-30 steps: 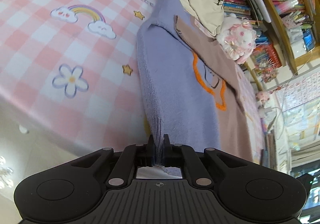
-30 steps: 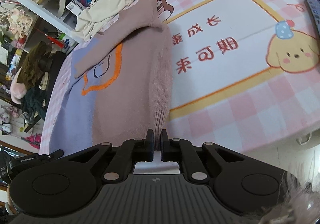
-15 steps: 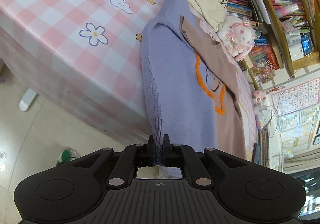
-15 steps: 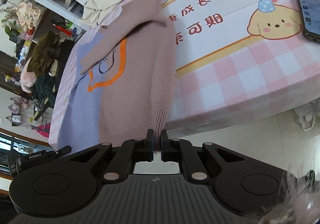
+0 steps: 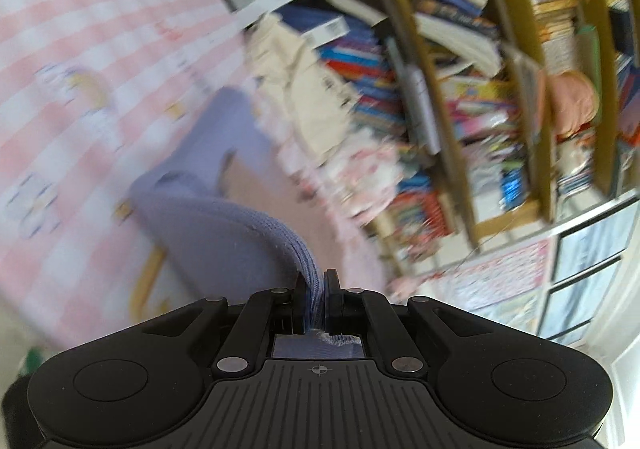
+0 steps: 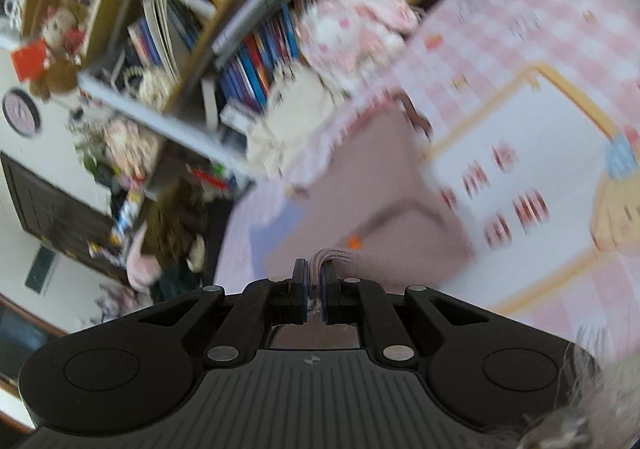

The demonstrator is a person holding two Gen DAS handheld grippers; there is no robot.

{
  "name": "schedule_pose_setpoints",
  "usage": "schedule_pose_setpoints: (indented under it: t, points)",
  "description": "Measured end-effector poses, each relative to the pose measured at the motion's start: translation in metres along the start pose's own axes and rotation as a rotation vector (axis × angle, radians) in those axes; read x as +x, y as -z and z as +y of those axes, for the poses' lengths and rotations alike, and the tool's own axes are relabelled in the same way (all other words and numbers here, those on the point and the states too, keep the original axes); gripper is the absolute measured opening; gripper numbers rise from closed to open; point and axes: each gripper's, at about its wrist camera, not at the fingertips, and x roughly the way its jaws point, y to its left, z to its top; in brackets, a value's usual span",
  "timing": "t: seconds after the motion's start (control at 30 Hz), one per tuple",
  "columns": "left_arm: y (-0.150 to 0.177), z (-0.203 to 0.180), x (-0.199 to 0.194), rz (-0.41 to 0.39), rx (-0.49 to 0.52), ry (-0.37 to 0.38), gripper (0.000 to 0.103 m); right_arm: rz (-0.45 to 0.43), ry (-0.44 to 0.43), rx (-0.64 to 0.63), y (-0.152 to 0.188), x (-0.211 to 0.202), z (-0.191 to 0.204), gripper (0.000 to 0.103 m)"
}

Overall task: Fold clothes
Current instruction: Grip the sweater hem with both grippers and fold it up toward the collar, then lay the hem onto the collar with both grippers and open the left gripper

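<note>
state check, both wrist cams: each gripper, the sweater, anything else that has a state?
left gripper: shut on the purple hem of the sweater.
right gripper: shut on the mauve hem of the sweater.
sweater: both hem corners pinched and lifted, hem end curling over the body, rest lying on the checked tablecloth.
cream garment: crumpled, unfolded, by the bookshelf.

this was a home, likely a child's room: a pink checked cloth (image 5: 92, 49) with cartoon prints covered the table, crammed bookshelves (image 5: 472, 61) stood behind it, a plush toy (image 6: 352, 29) and loose clothes (image 5: 296, 89) lay by the books, and a chart (image 5: 496, 277) hung on the wall.
</note>
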Motion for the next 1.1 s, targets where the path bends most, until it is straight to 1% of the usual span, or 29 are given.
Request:
schedule_pose_setpoints:
  t: [0.13,0.3,0.43,0.6,0.83,1.1]
  points:
    - [-0.032,-0.010,0.026,-0.020,0.021,0.031,0.005,-0.057,0.004,-0.012,-0.032,0.017,0.012,0.007]
    - [-0.068,-0.017,0.051,-0.025,0.039,0.037,0.005,-0.107,0.014,-0.008,-0.067,0.041,0.021,0.007]
    - [-0.085,-0.015,0.065,-0.011,0.052,0.037,0.005,-0.122,0.023,0.007,-0.084,0.061,0.021,0.007]
    - [-0.105,-0.007,0.090,0.012,0.034,0.027,0.005,-0.132,0.052,0.022,-0.100,0.087,0.018,0.007]
    - [-0.127,0.010,0.128,0.053,0.006,-0.028,0.005,-0.133,0.114,0.060,-0.115,0.125,0.007,0.007]
    - [-0.141,0.037,0.155,0.095,-0.031,-0.116,0.005,-0.094,0.203,0.032,-0.125,0.173,-0.003,0.007]
